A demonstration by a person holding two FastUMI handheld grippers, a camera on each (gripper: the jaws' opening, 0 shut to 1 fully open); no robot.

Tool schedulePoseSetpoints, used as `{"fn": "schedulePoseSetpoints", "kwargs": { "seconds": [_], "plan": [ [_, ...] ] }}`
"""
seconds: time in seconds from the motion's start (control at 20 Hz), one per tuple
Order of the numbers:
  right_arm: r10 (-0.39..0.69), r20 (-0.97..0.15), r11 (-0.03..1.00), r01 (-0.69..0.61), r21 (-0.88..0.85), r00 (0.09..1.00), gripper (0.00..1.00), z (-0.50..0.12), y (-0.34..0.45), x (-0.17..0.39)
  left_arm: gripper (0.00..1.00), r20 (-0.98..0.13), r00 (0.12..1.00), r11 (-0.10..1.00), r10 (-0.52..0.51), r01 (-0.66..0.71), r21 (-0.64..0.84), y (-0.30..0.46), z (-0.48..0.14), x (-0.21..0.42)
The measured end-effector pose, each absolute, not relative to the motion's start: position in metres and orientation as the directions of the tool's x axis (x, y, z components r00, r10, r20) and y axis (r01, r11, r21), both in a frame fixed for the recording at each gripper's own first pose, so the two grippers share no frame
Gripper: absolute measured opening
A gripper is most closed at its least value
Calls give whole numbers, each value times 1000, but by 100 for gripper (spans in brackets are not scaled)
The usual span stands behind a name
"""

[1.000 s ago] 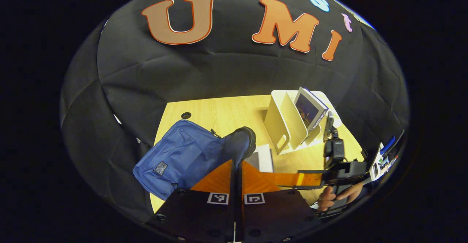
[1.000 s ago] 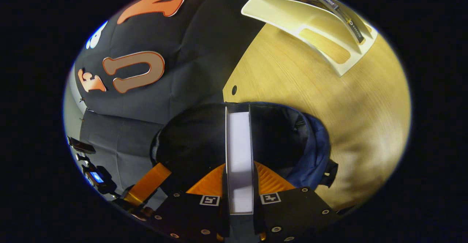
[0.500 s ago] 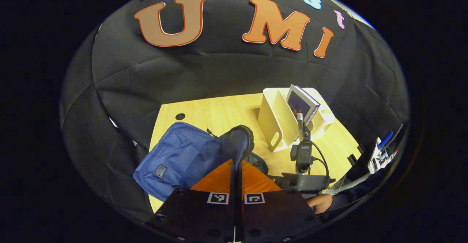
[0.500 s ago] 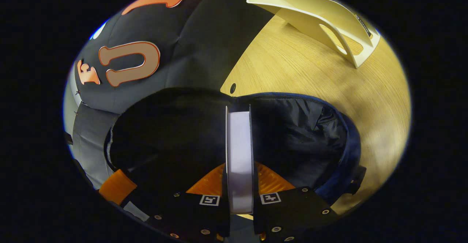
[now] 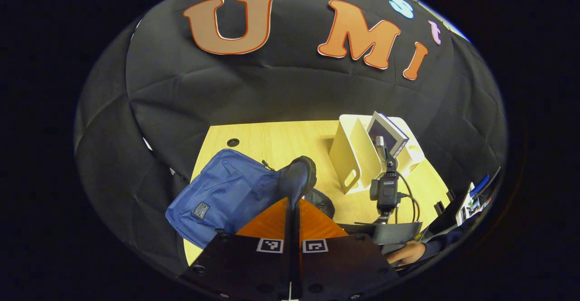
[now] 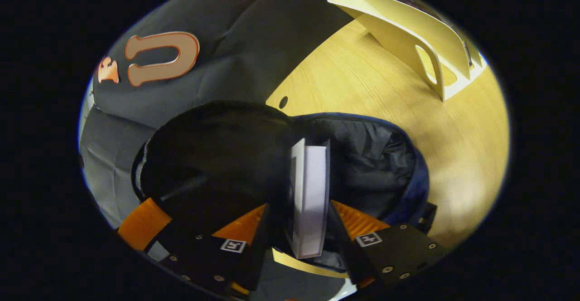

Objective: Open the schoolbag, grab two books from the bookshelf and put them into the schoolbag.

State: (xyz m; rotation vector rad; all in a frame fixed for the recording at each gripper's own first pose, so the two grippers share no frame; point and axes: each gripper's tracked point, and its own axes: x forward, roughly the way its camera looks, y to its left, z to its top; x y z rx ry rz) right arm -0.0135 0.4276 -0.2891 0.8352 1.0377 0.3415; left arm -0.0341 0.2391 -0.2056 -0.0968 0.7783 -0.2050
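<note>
Now the right hand-held gripper [image 6: 297, 226] has spread wide, letting the book [image 6: 309, 201] drop into the open blue schoolbag [image 5: 226, 192] that the left hand-held gripper [image 5: 293, 219] pinches open, so one book on the bookshelf [image 5: 358, 156] is left.

The schoolbag [image 5: 226, 194] is looking like soft blue cloth, with a crinkly black lining [image 6: 371, 156] just past the jaws. Between them, the book [image 6: 310, 201] is showing smooth white paper. The table [image 6: 385, 97] is pale matt wood, and the bookshelf [image 6: 408, 29] is smooth cream plastic.
</note>
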Motion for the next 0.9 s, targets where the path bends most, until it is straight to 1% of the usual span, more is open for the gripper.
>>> {"fn": "schedulePoseSetpoints", "kwargs": {
  "seconds": [0.1, 0.15, 0.2, 0.3, 0.4, 0.55, 0.75, 0.9],
  "plan": [
    [618, -628, 660, 121, 741, 473, 85, -281, 420, -20, 1, -684, 696, 976, -218, 147, -161, 238, -205, -34],
    [627, -621, 656, 111, 746, 470, 86, -272, 415, -22, 2, -687, 694, 977, -215, 146, -158, 237, -207, -35],
    [626, -624, 662, 105, 742, 468, 90, -268, 408, -22, 1, -685, 696, 977, -212, 142, -158, 236, -208, -35],
    [602, -619, 679, 86, 729, 505, 96, -256, 389, -17, 1, -684, 698, 978, -209, 138, -158, 233, -209, -35],
    [557, -627, 719, 60, 692, 544, 96, -247, 364, -8, 1, -688, 699, 981, -196, 138, -140, 231, -211, -34],
    [459, -644, 793, 44, 607, 611, 96, -235, 312, 7, 1, -693, 697, 982, -187, 143, -121, 225, -213, -35],
    [334, -654, 869, 46, 492, 679, 96, -206, 238, 19, 1, -700, 695, 986, -164, 125, -106, 218, -216, -36],
    [212, -650, 949, 5, 315, 730, 96, -181, 187, 35, 1, -703, 696, 989, -145, 109, -96, 214, -218, -35]
  ]
}}
